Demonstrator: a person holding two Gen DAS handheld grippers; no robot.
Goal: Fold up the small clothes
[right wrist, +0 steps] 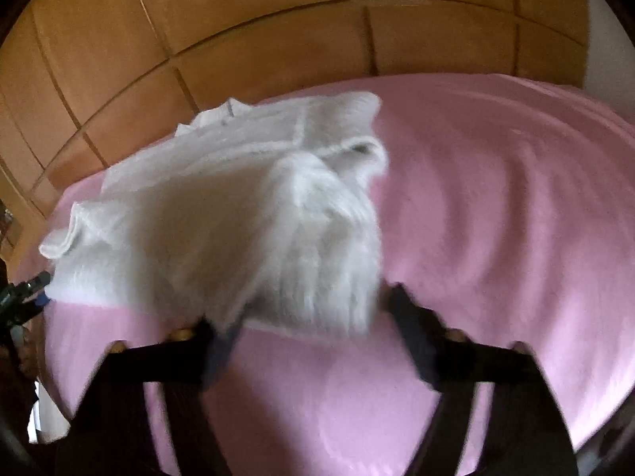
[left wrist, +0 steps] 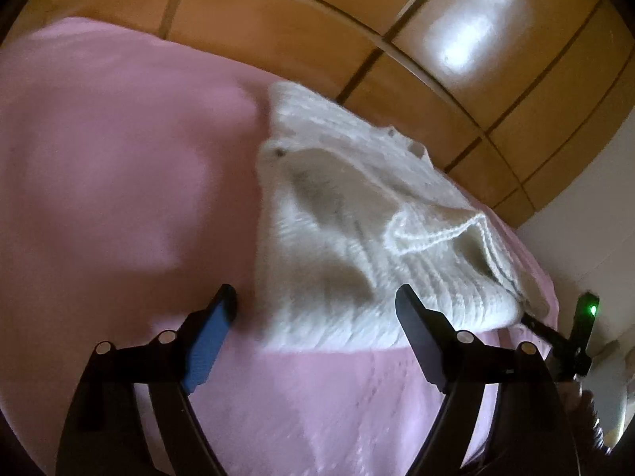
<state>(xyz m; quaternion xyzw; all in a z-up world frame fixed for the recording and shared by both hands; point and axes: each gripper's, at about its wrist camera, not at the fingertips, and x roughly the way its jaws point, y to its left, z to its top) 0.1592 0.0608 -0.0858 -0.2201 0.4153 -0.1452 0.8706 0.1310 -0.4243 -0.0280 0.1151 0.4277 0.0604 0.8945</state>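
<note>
A small white knitted cardigan (left wrist: pixel 357 238) lies partly folded on a pink bedspread (left wrist: pixel 119 158), with buttons showing along its far edge. My left gripper (left wrist: pixel 317 309) stands open just above the bedspread. Its fingers straddle the cardigan's near edge without pressing on it. In the blurred right wrist view the cardigan (right wrist: pixel 238 218) sits left of centre. My right gripper (right wrist: pixel 307 321) is open too, and the cloth's near fluffy corner lies between its fingers. Each gripper shows in the other's view: the right gripper (left wrist: pixel 533 321) at the cardigan's right end, the left gripper (right wrist: pixel 37 281) at its left end.
A wooden panelled wardrobe (left wrist: pixel 436 59) rises close behind the bed. The bedspread (right wrist: pixel 496 198) stretches wide to the right of the cardigan. A white wall (left wrist: pixel 595 198) stands at the right, and a green light (left wrist: pixel 592 310) glows on the right-hand device.
</note>
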